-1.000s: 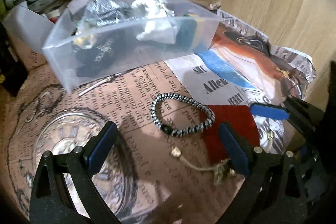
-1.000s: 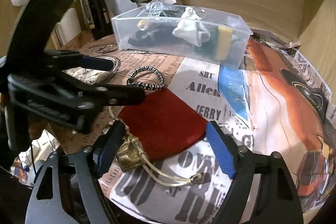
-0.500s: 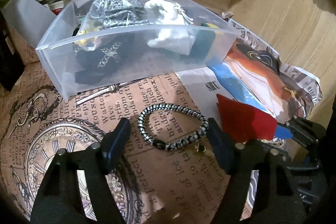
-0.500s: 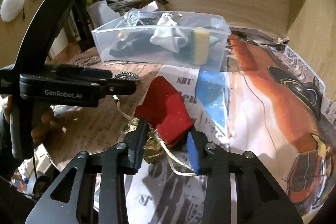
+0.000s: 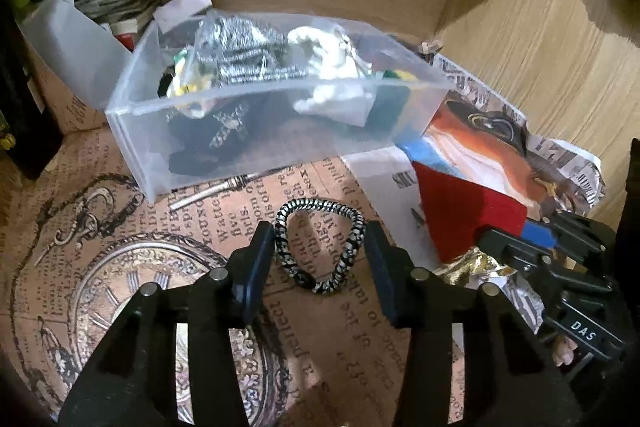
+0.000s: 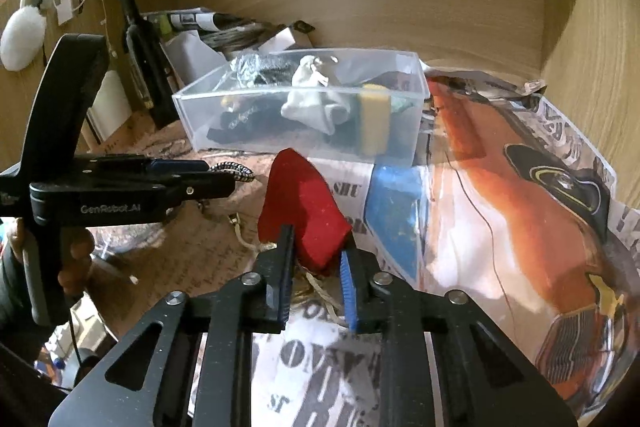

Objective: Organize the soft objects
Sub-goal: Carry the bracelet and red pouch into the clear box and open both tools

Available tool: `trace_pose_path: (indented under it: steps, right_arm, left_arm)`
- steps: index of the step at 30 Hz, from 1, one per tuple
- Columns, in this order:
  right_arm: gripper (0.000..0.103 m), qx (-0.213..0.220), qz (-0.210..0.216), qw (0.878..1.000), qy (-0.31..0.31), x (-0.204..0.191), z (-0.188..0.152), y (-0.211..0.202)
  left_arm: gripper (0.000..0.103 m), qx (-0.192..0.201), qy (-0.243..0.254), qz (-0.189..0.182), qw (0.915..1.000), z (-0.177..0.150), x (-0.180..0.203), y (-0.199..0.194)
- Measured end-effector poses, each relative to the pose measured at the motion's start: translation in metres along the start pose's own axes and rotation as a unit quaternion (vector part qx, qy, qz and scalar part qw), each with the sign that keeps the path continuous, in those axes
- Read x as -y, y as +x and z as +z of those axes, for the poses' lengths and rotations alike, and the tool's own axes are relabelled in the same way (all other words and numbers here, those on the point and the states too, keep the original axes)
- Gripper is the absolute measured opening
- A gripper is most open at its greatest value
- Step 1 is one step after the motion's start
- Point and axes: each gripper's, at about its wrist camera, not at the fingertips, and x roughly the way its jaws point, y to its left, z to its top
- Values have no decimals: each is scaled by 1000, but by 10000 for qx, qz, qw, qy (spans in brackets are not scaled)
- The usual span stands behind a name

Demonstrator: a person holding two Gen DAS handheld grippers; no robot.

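A black-and-white braided hair tie point(image 5: 320, 245) lies on the printed paper. My left gripper point(image 5: 320, 251) has its jaws on either side of it, touching its two sides and squeezing it narrower. My right gripper point(image 6: 316, 267) is shut on a red velvet pouch point(image 6: 304, 211) with gold cord and holds it lifted off the paper; the pouch point(image 5: 464, 211) also shows in the left wrist view. A clear plastic bin point(image 5: 132, 131) point(image 6: 416, 67) behind holds several soft items: a silver mesh piece, a white plush, a yellow sponge point(image 6: 374, 123).
Wooden walls point(image 6: 580, 47) close in the back and right. A dark bottle point(image 6: 140, 67) and a white box with rolled papers point(image 5: 72, 39) stand at the back left. Newspaper point(image 6: 500, 187) covers the surface.
My left gripper closed in around the hair tie, which is now squeezed narrower. My right gripper closed on the red pouch and lifted it.
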Motion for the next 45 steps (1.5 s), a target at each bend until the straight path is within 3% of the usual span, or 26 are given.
trace_pose_path:
  steps: [11, 18, 24, 28, 38, 45]
  right_arm:
    - [18, 605, -95, 9981, -119, 0, 36, -18]
    - [18, 1205, -212, 9924, -118, 6, 77, -28]
    - [18, 1408, -276, 9896, -126, 11, 105, -17]
    - [18, 1309, -338, 9907, -157, 14, 115, 1]
    - [18, 495, -514, 9973, -154, 27, 122, 65]
    - [26, 71, -579, 9981, -213, 29, 116, 89]
  left_arm:
    - [46, 716, 17, 94, 9974, 20, 0, -42]
    - [46, 1320, -81, 327, 9907, 47, -9, -70]
    - [46, 1537, -176, 613, 9861, 65, -25, -71]
    - [46, 1452, -281, 801, 9857, 75, -40, -57]
    - [47, 810, -319, 745, 9934, 87, -61, 3]
    - [63, 625, -213, 650, 9957, 84, -57, 15]
